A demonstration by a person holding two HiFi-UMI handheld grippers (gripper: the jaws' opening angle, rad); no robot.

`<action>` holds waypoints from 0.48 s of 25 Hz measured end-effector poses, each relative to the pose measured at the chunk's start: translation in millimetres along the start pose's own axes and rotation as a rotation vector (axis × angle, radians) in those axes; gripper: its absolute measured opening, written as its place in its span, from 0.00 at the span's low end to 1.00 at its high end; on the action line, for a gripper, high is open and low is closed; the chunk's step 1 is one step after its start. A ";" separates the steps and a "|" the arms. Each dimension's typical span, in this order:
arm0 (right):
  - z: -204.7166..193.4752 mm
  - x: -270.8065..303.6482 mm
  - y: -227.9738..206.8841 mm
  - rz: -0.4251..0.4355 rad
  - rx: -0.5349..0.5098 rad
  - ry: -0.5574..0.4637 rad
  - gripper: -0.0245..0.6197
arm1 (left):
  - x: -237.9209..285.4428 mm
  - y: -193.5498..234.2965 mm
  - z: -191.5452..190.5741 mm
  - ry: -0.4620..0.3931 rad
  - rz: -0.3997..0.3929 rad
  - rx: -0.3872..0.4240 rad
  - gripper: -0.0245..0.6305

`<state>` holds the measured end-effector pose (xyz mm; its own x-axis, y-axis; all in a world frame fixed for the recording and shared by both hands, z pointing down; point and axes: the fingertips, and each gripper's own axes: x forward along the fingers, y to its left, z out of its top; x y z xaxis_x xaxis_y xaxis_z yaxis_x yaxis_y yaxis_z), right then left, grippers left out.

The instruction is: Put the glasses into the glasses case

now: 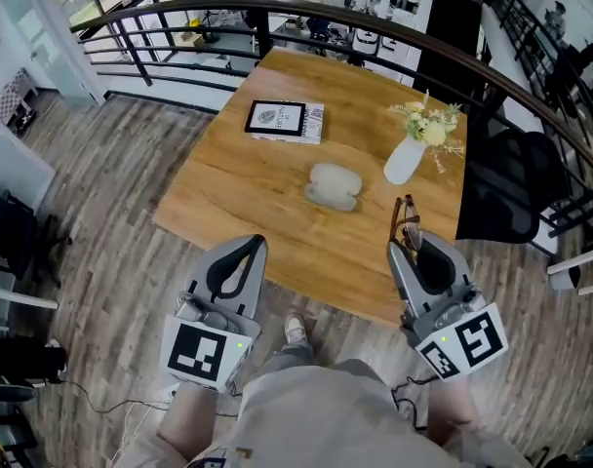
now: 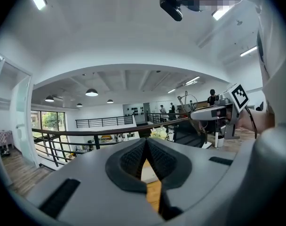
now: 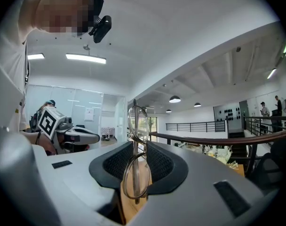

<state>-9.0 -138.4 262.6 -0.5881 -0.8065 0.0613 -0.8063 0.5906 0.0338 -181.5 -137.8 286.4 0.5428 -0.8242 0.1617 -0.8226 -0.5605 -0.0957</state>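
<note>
The pale oval glasses case [image 1: 334,185] lies closed in the middle of the wooden table [image 1: 228,203]. The thin-rimmed glasses [image 1: 406,219] stand folded and upright between the jaws of my right gripper [image 1: 414,247], over the table's near right edge, short of the case. In the right gripper view the pads of that gripper [image 3: 138,147] press on the glasses [image 3: 137,122], one lens above the jaws and one between them. My left gripper [image 1: 255,244] hangs off the table's near edge, to the left of the case. Its pads [image 2: 146,142] meet at the tip with nothing between them.
A book [image 1: 286,121] lies at the table's far side. A white vase of flowers [image 1: 406,159] stands just right of the case. A black chair [image 1: 511,193] sits at the table's right end. A dark railing [image 1: 277,8] curves behind the table.
</note>
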 end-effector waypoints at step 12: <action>-17.7 70.5 -34.9 -0.042 0.027 0.044 0.21 | 66.3 56.8 -28.0 -0.014 -0.057 0.022 0.06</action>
<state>-21.2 -215.3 283.3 -0.5513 -0.8278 0.1038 -0.8317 0.5551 0.0103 -196.9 -222.0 319.1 0.5911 -0.7919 0.1533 -0.7864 -0.6081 -0.1087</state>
